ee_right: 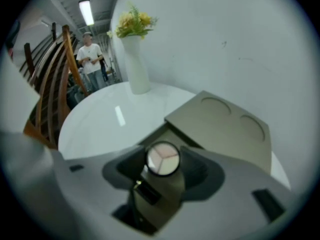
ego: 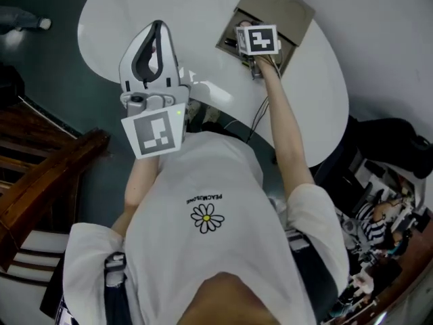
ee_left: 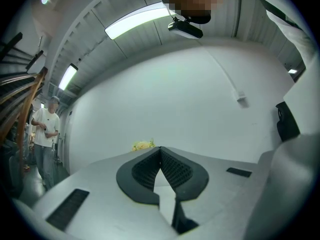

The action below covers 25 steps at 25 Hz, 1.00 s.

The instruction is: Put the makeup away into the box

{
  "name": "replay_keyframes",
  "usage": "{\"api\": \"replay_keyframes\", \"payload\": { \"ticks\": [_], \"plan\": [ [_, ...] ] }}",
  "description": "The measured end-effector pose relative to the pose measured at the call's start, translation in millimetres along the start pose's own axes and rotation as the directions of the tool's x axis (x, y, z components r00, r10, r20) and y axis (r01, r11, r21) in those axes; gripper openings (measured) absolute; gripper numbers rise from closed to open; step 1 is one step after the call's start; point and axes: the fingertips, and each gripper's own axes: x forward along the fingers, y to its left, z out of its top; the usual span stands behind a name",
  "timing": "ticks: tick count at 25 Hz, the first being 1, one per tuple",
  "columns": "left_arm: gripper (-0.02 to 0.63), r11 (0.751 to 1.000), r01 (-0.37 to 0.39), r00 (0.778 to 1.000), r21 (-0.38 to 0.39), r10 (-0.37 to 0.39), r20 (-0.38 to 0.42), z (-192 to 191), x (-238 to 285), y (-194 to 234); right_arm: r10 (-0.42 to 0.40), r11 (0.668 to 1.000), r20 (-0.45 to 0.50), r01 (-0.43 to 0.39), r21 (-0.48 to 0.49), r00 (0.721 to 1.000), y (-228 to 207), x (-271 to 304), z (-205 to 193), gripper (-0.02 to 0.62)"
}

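Two hand-held grippers, one makeup item, one box, on a white oval table (ego: 128,15). Left gripper (ee_left: 160,151): raised off the table near the person's chest, aimed up at a pale wall and ceiling; black ribbed jaws pressed together at the tips, nothing between them. Right gripper (ee_right: 163,161): reached out over the far side of the table, jaws clenched on either side of a round compact (ee_right: 162,157). Compact: dark rim, pale face split into three wedge-shaped shades, held just above the open part of the box, not yet set down inside it. Box (ee_right: 222,126): taupe, flat and rectangular, with two shallow round recesses in its upper panel and an open compartment on the near side; it sits near the table's far edge, against the wall. Background items: white vase (ee_right: 136,71) with yellow flowers (ee_right: 132,21) on the table beyond the box; brown wooden railing (ee_right: 50,99) to the left; a person in a white shirt (ee_right: 90,54) standing well beyond the table.
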Motion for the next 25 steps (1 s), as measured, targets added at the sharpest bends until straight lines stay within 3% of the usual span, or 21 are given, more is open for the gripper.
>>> {"api": "replay_keyframes", "payload": {
  "ticks": [9,20,25],
  "plan": [
    [0.020,0.999,-0.037,0.999,0.026,0.037,-0.010,0.4,-4.9,6.1,0.062,0.998,-0.107,-0.059,0.033,0.992,-2.0,21.9,-12.5,0.238],
    [0.020,0.998,-0.063,0.998,0.031,0.063,-0.003,0.9,-15.5,11.2,0.023,0.999,-0.146,-0.030,-0.045,0.989,1.9,24.9,-25.1,0.239],
    [0.020,0.998,-0.063,0.998,0.032,0.063,0.001,3.1,-19.3,13.0,0.002,0.997,-0.113,-0.011,-0.073,0.994,-0.5,26.9,-19.5,0.239]
  ]
}}
